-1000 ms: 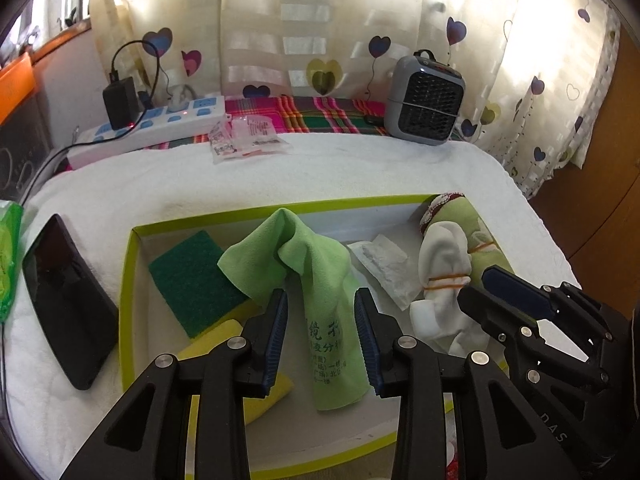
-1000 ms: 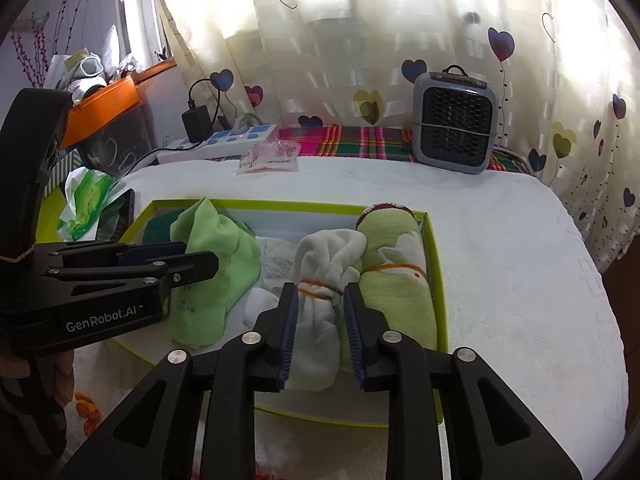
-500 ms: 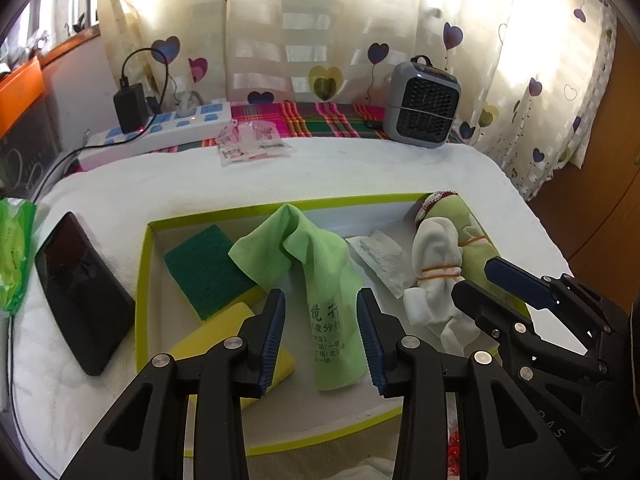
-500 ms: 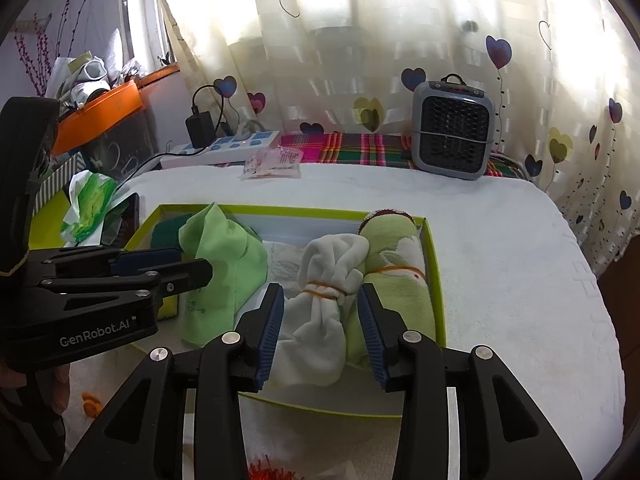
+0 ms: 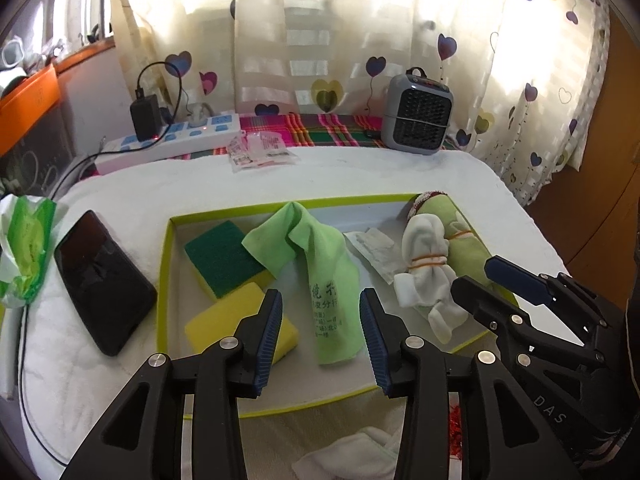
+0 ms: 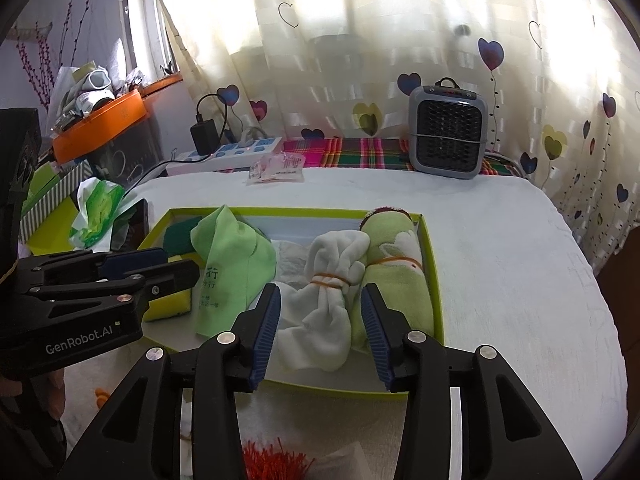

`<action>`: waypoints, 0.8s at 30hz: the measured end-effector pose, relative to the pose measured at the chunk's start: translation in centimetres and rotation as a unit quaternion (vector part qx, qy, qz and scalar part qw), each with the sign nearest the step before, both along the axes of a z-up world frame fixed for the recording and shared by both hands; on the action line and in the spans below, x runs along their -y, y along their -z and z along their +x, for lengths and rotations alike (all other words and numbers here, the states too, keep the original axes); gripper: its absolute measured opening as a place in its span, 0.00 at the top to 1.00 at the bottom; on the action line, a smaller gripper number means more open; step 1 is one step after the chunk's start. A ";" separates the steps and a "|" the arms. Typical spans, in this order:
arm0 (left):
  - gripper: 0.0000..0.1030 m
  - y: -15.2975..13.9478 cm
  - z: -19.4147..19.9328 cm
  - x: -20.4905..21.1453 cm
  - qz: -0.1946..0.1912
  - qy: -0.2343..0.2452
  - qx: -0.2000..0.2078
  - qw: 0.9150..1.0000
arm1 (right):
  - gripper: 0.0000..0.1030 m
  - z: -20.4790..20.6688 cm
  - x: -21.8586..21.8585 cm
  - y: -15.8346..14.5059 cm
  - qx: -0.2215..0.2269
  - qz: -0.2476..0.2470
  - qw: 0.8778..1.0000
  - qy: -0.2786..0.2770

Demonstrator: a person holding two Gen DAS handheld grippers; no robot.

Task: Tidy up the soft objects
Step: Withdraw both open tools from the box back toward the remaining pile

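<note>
A lime-rimmed tray (image 5: 163, 280) on the white bedcover holds a green scouring sponge (image 5: 220, 256), a yellow sponge (image 5: 224, 320), a light green cloth (image 5: 320, 264), a white cloth roll (image 5: 420, 256) bound with a rubber band, and a green towel roll (image 5: 464, 240). My left gripper (image 5: 320, 320) hovers over the tray's near side above the green cloth, its jaws opening, nothing pressed between them. My right gripper (image 6: 320, 316) hangs above the white cloth roll (image 6: 332, 280), jaws opening too, pads clear of it. The green towel roll (image 6: 396, 264) lies beside it.
A black phone (image 5: 104, 280) and a green tissue pack (image 5: 24, 248) lie left of the tray. At the back are a power strip (image 5: 172, 140), plastic packets (image 5: 260, 152) and a small grey heater (image 5: 418, 114). A white cloth (image 5: 360, 452) and a red fuzzy item (image 6: 276, 460) lie in front of the tray.
Both grippers have drawn back and up from the tray, and their jaws have spread wider. The green cloth and the white roll stay lying in the tray.
</note>
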State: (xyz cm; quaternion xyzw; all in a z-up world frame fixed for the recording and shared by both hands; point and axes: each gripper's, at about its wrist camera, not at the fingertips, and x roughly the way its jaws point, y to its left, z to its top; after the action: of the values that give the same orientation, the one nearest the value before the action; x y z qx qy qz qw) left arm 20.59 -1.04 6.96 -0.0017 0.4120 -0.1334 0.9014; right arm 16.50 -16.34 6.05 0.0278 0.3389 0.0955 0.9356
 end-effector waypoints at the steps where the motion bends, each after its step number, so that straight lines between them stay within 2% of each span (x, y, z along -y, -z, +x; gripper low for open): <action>1: 0.62 0.0 -0.2 -0.1 0.000 -0.001 0.000 1.000 | 0.58 -0.1 0.0 0.0 0.000 0.001 1.000 0.000; 12: 0.62 -0.3 -2.5 -0.9 -0.002 -0.013 0.014 1.000 | 0.57 -1.6 -0.4 -0.4 0.007 0.006 1.000 -0.003; 24: 0.62 -0.1 -5.6 -3.0 -0.031 -0.020 0.012 0.999 | 0.57 -3.9 -0.6 -0.7 0.012 0.011 1.000 -0.008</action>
State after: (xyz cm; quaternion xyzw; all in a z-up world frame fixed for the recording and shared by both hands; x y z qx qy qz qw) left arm 15.02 1.99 7.07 -0.0364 0.3964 -0.1281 0.9083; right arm 12.57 -15.75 6.70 0.0338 0.3266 0.1071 0.9385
